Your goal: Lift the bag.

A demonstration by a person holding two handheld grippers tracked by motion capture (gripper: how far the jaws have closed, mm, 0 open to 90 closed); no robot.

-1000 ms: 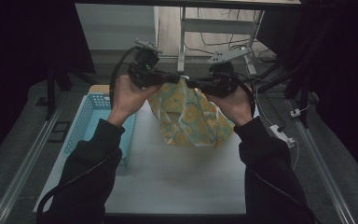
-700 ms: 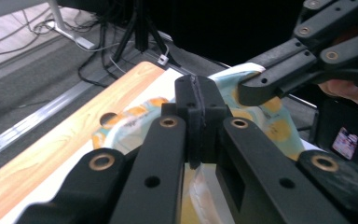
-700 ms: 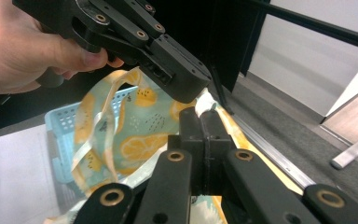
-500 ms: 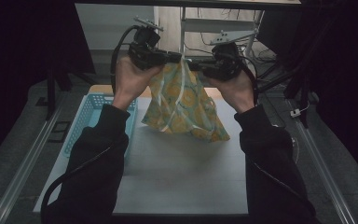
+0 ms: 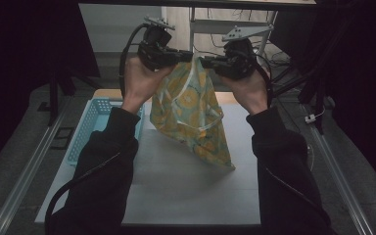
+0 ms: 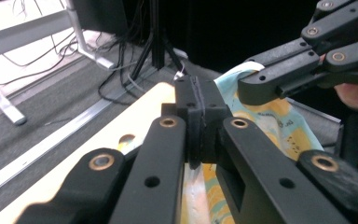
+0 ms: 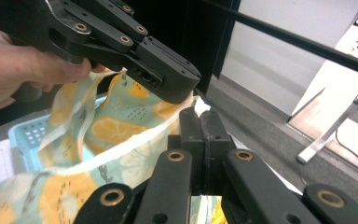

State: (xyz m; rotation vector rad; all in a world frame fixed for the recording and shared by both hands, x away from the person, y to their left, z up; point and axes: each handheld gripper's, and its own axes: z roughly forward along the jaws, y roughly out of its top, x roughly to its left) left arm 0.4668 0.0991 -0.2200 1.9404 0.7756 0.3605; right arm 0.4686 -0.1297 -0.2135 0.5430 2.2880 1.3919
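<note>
Right now the person's two forearms come up from the near edge of the white table (image 5: 186, 196), and between the raised hands hangs an orange-print cloth apron (image 5: 191, 112), pinched at its top edge. Its lowest corner trails near the tabletop; I cannot tell whether it touches. The left gripper (image 5: 188, 55) has its jaws clamped tight on the upper hem, cloth squeezed between the pads, and the right gripper (image 5: 204, 60) is clamped the same way just beside it, on the hem where the white strap runs.

To do this lift well, I'd judge both grips should stay firm and level with each other, then draw apart along the hem so the fabric spreads flat instead of bunching. The loose white strap (image 5: 210, 125) looping down the front could snag, so it wants watching.

Beyond the left sleeve a light blue basket (image 5: 90, 129) sits at the table's left edge.

Compared with a second ago, the cloth has come up: then it lay crumpled on the table, now it hangs long and narrower, and both hands are higher.
</note>
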